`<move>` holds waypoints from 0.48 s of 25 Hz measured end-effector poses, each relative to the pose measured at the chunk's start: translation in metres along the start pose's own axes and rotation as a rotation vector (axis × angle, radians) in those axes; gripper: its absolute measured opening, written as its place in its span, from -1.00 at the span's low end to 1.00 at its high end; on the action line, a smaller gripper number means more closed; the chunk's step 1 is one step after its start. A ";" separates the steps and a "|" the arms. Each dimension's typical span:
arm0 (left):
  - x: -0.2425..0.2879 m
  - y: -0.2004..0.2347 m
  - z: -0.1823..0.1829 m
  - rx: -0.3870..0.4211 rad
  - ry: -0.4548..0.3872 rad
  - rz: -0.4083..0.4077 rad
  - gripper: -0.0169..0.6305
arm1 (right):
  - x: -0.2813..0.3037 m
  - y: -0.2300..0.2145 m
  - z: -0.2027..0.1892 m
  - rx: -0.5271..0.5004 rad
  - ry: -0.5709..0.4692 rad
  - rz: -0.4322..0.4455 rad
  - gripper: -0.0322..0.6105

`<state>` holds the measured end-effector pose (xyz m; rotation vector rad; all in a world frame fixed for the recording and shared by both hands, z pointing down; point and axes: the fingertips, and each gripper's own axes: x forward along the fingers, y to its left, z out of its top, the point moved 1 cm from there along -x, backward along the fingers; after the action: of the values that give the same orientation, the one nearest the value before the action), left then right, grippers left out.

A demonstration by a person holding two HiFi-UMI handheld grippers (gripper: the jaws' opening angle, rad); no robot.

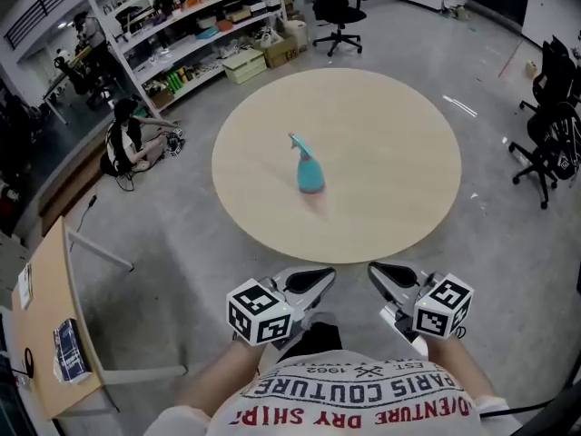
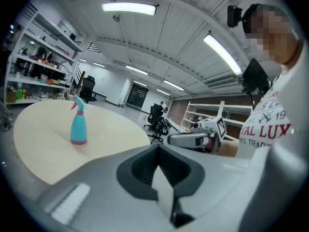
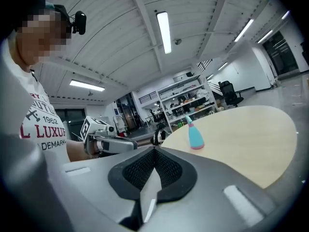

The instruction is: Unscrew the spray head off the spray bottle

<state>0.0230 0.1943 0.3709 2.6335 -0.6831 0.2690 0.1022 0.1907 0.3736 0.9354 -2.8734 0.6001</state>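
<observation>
A teal spray bottle [image 1: 310, 171] with a pink base and a teal-and-pink spray head stands upright near the middle of the round beige table [image 1: 399, 134]. It shows small in the left gripper view [image 2: 78, 125] and the right gripper view [image 3: 195, 136]. My left gripper [image 1: 322, 278] and right gripper [image 1: 379, 271] are held side by side close to my body, short of the table's near edge and well away from the bottle. Both are shut, jaws pressed together with nothing between them. Each gripper appears in the other's view, the right [image 2: 170, 139] and the left [image 3: 134, 147].
Office chairs [image 1: 549, 143] stand at the right and another [image 1: 336, 7] beyond the table. Shelving [image 1: 182, 34] with boxes lines the back left, where a person [image 1: 127, 143] sits on the floor. A wooden desk [image 1: 50, 334] sits at the left.
</observation>
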 end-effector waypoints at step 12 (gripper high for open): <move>0.018 0.188 0.064 0.027 -0.065 0.025 -0.94 | 0.143 -0.096 0.067 -0.015 0.021 -0.034 -0.89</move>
<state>-0.0499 0.0090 0.3813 2.6713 -0.7395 0.2024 0.0453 0.0148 0.3701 0.9679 -2.8334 0.5819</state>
